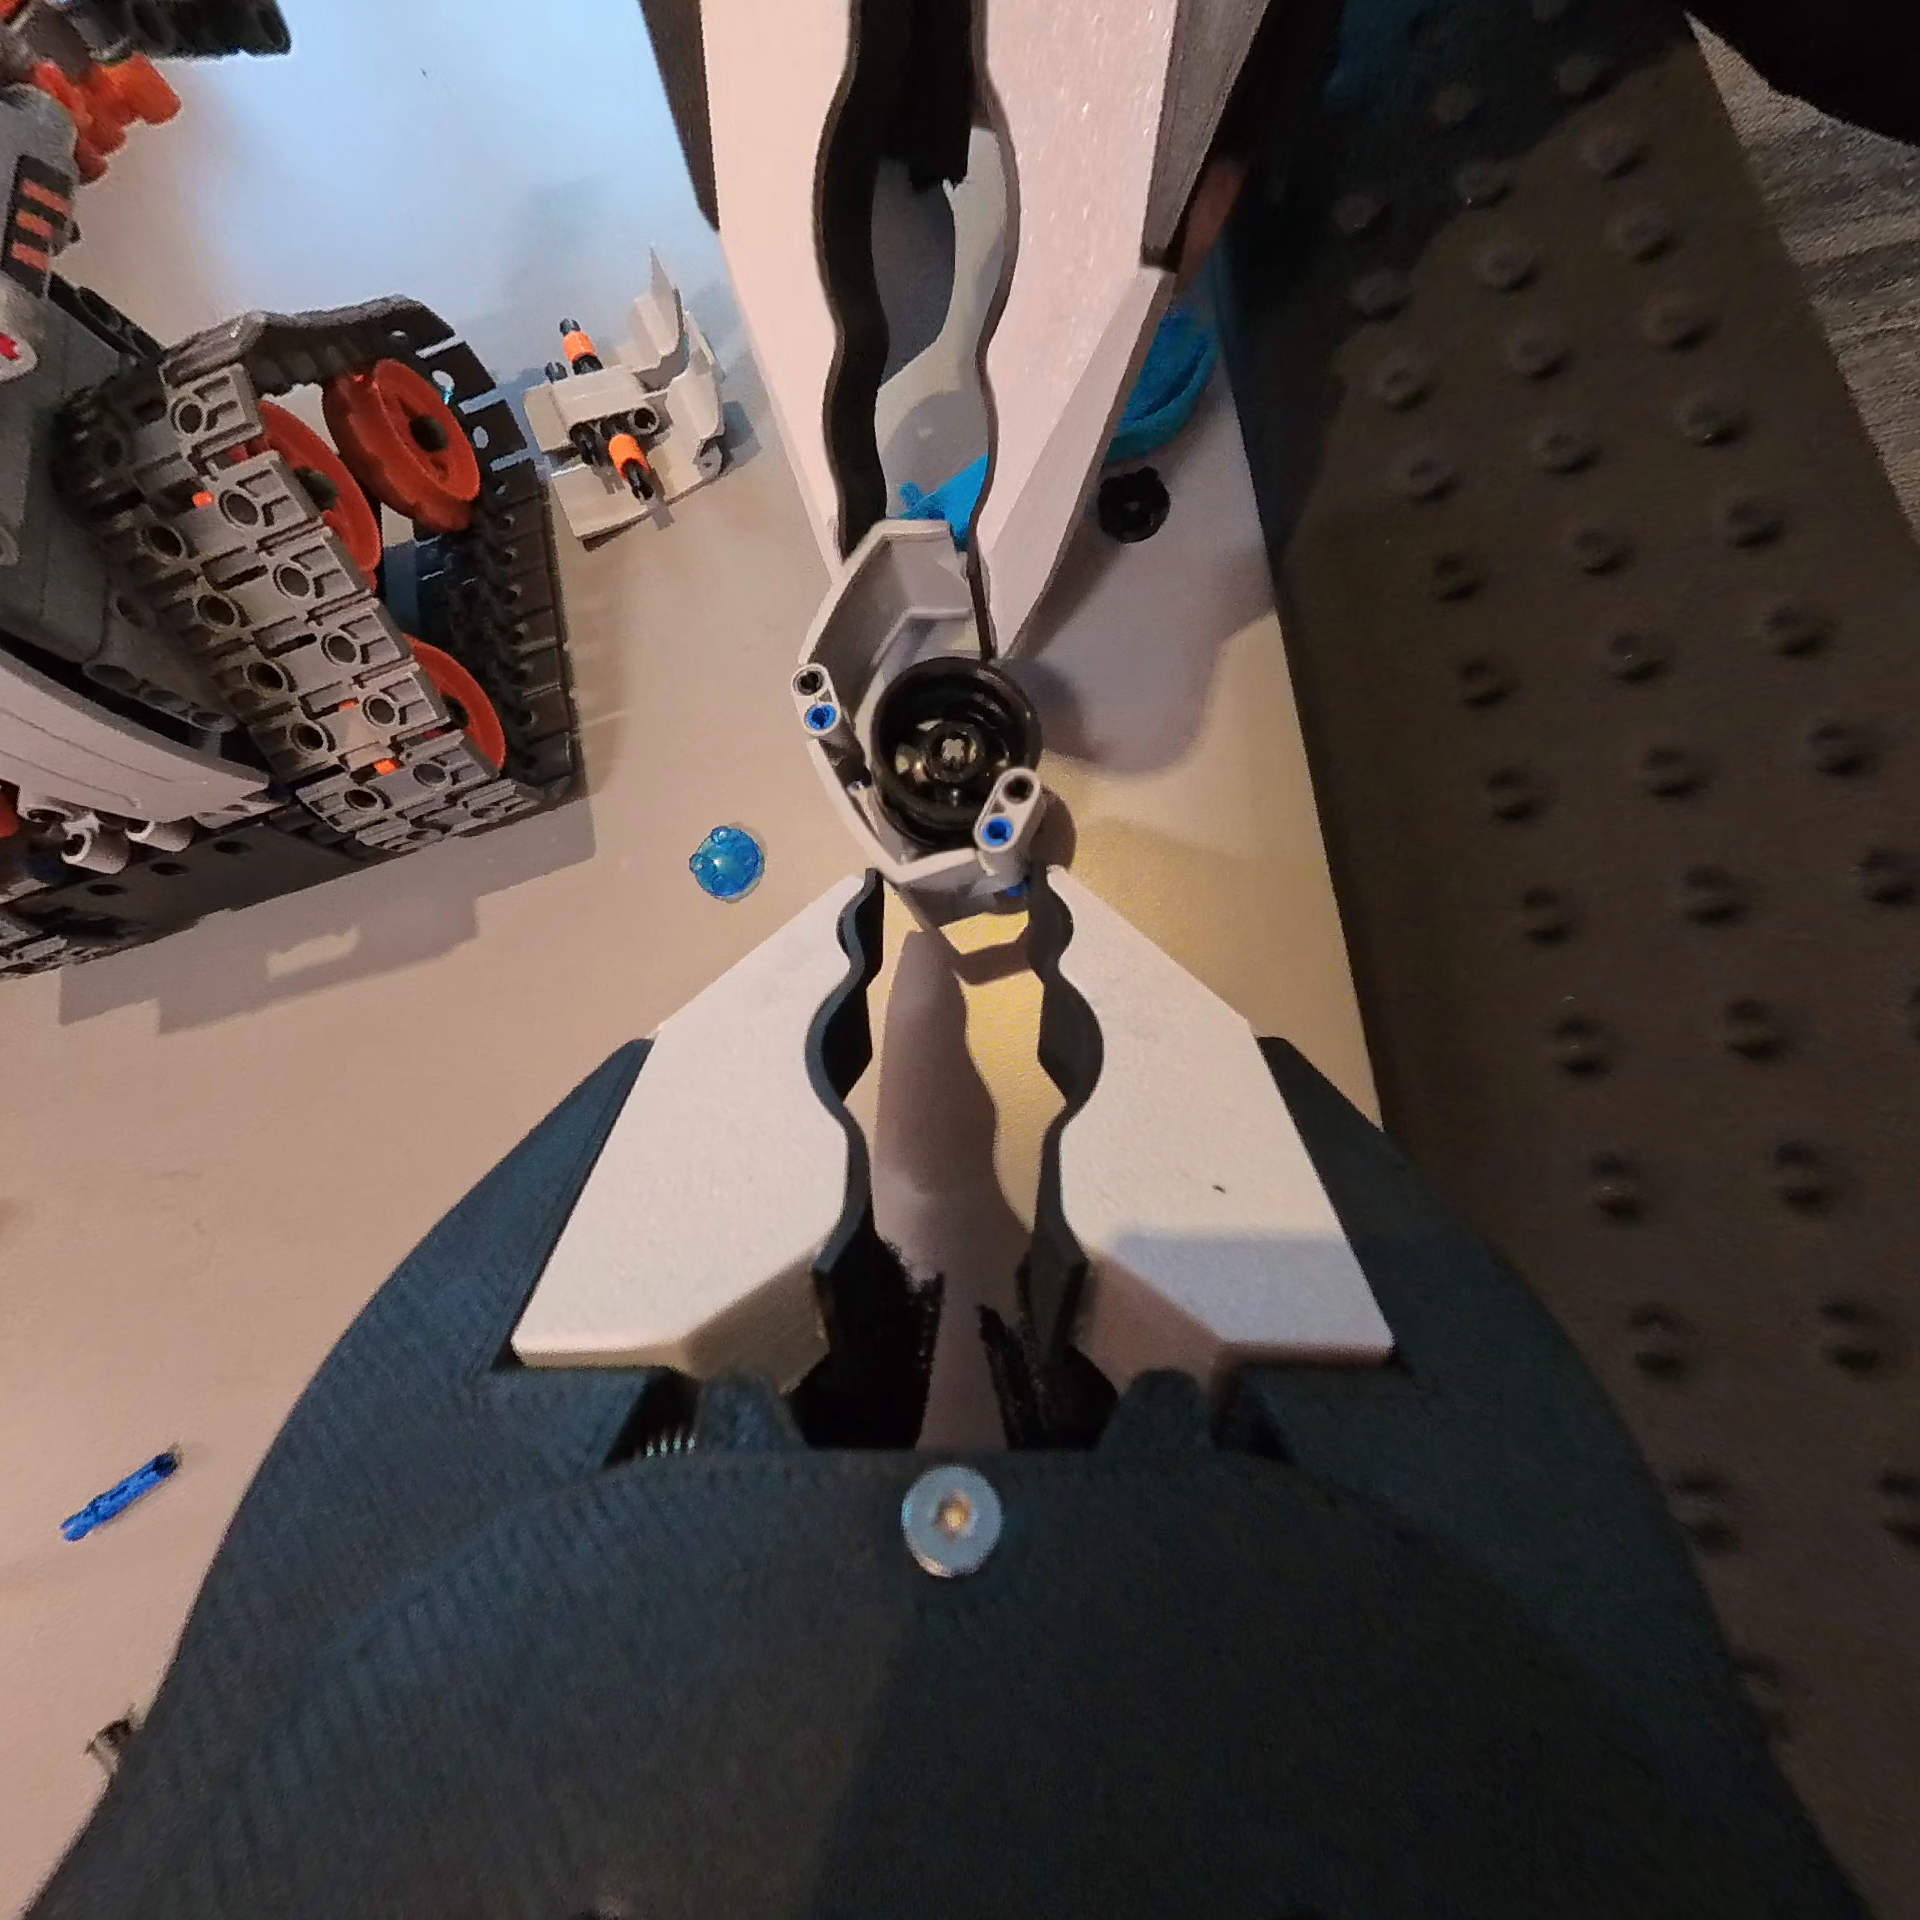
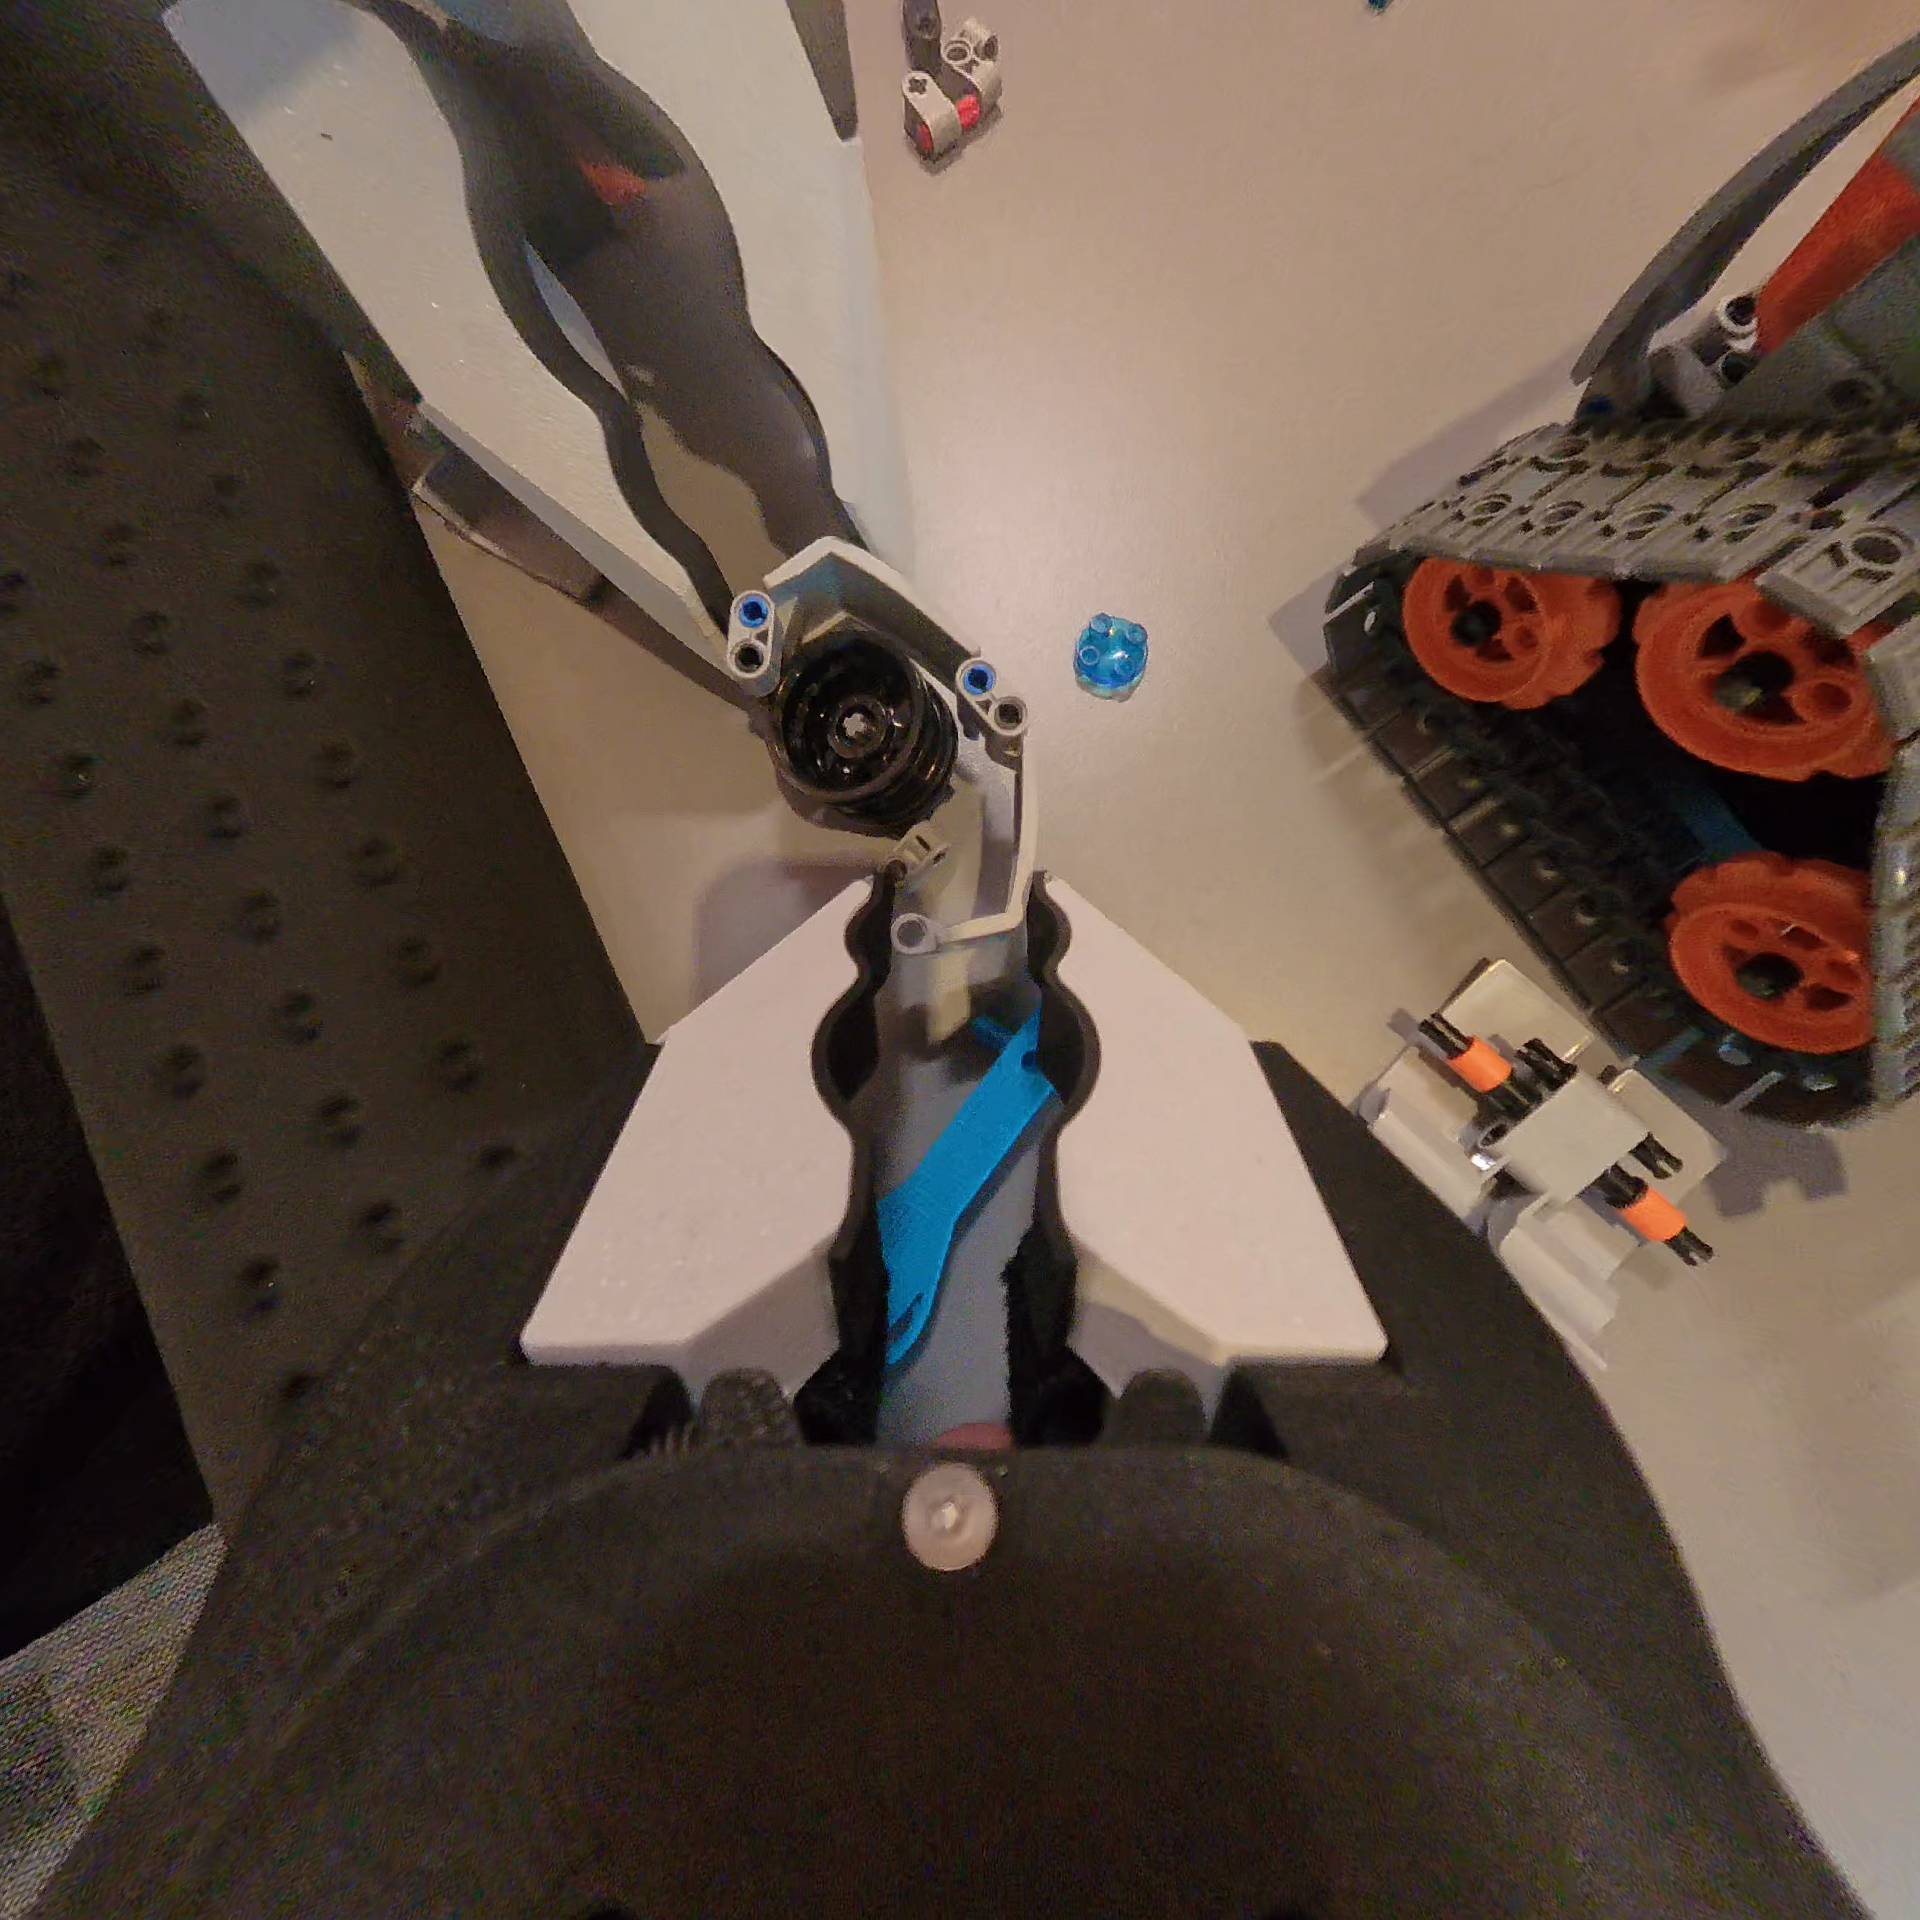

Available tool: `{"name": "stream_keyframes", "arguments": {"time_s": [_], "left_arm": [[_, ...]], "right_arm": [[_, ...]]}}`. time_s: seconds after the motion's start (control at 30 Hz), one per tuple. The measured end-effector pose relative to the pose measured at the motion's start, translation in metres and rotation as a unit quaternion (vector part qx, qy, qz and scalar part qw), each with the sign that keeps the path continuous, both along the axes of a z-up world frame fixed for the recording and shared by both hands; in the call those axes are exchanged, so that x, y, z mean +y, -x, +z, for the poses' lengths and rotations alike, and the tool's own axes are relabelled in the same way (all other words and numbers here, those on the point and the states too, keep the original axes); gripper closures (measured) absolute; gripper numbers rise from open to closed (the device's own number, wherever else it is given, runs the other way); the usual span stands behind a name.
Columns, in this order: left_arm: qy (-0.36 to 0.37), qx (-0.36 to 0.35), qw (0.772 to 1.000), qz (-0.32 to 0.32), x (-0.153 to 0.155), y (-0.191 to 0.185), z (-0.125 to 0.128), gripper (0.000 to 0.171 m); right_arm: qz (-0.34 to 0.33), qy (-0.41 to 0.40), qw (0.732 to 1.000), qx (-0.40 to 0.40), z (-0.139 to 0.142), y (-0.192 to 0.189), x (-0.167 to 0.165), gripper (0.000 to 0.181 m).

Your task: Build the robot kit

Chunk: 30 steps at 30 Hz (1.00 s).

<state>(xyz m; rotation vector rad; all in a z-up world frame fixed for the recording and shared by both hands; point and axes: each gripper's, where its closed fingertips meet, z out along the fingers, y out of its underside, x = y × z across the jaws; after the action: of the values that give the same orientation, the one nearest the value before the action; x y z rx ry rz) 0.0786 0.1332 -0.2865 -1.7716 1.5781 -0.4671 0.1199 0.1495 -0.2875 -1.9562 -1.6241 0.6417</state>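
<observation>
Left gripper (image 1: 951, 883): its white fingers with wavy black pads were clamped on the lower end of a small grey building-brick assembly (image 1: 914, 717) carrying a black ribbed wheel (image 1: 951, 743) and blue pins.
Right gripper (image 2: 956, 883): clenched on the same assembly's curved grey panel end, seen opposite in the left wrist view (image 1: 971, 540); a blue flat plastic tool (image 2: 961, 1164) lay between its fingers.
Assembly position: held above the pale tabletop (image 1: 260, 1195), between both grippers.
Nearby: a translucent blue round stud (image 2: 1110, 655) beside the assembly; a grey tracked brick vehicle with orange wheels (image 2: 1662, 748) farther off; a small white-and-grey sub-assembly with orange pins (image 2: 1548, 1143) near the vehicle.
</observation>
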Motion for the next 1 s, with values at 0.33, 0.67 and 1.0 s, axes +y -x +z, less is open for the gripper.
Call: {"name": "stream_keyframes", "arguments": {"time_s": [0.33,0.67,1.0], "left_arm": [[0.005,-0.005,1.0,-0.013,0.001,-0.002,0.002,0.148],[0.001,-0.006,1.0,0.01,0.001,-0.002,0.004,0.123],[-0.005,0.011,1.0,0.005,0.005,-0.002,0.001,0.146]], "right_arm": [[-0.024,-0.007,1.0,-0.005,0.009,-0.004,-0.001,0.159],[-0.06,-0.005,0.998,0.0,0.009,-0.004,-0.001,0.159],[-0.085,-0.008,0.996,0.016,0.01,-0.005,-0.002,0.159]]}}
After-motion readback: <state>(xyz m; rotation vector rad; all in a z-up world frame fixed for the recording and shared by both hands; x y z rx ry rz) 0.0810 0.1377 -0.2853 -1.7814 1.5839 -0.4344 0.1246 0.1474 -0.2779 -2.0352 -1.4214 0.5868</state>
